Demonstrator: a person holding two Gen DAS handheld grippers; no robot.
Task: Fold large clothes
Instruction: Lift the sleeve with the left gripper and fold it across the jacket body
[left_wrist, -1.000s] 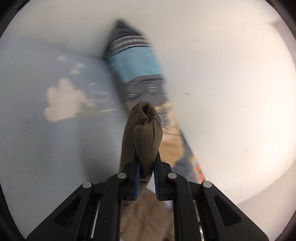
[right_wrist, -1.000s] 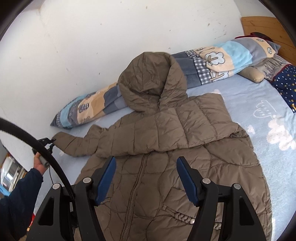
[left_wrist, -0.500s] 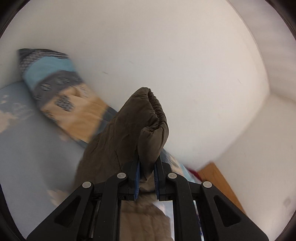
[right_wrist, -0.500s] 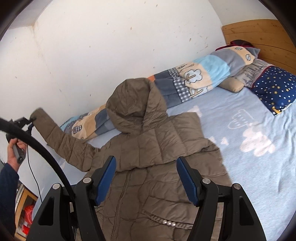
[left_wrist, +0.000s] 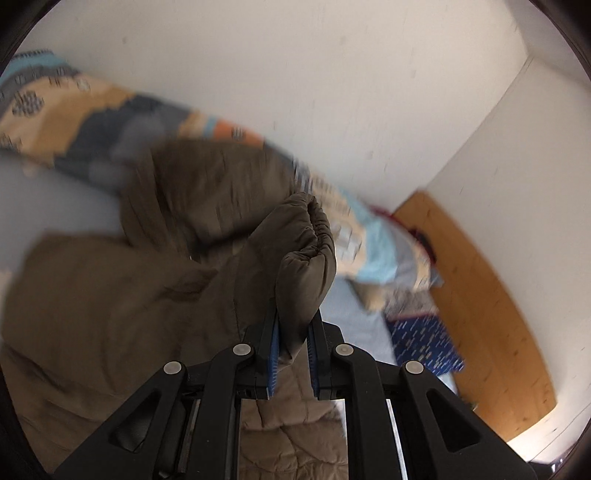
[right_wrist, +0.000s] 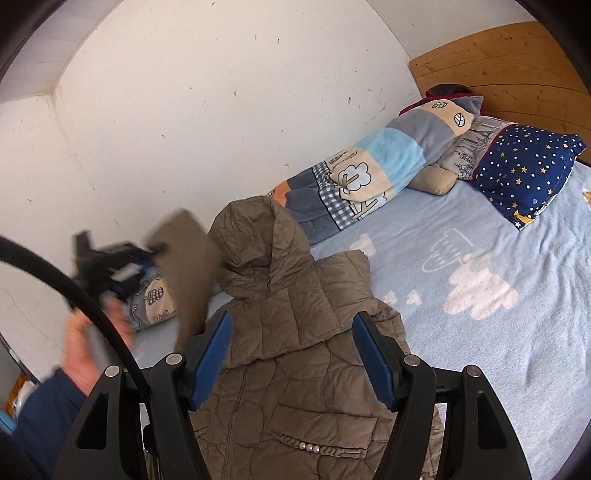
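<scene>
A brown hooded puffer jacket (right_wrist: 295, 325) lies front up on the light blue bed sheet (right_wrist: 480, 332), hood toward the wall. My left gripper (left_wrist: 293, 354) is shut on the sleeve cuff (left_wrist: 306, 258), which stands up between its blue pads. In the right wrist view that left gripper (right_wrist: 110, 266) appears blurred at the left, carrying the sleeve (right_wrist: 188, 273) in the air above the jacket's shoulder. My right gripper (right_wrist: 295, 358) hovers open over the jacket's chest, nothing between its fingers.
A patchwork rolled blanket (right_wrist: 369, 173) lies along the white wall (right_wrist: 221, 110). A star-patterned navy pillow (right_wrist: 524, 173) and a beige cushion (right_wrist: 436, 181) sit by the wooden headboard (right_wrist: 498, 62). A hand in a blue sleeve (right_wrist: 37, 406) holds the left gripper.
The left gripper has lifted the sleeve off the bed and swung it in over the jacket toward the hood. The right gripper has drifted a little, staying open above the jacket.
</scene>
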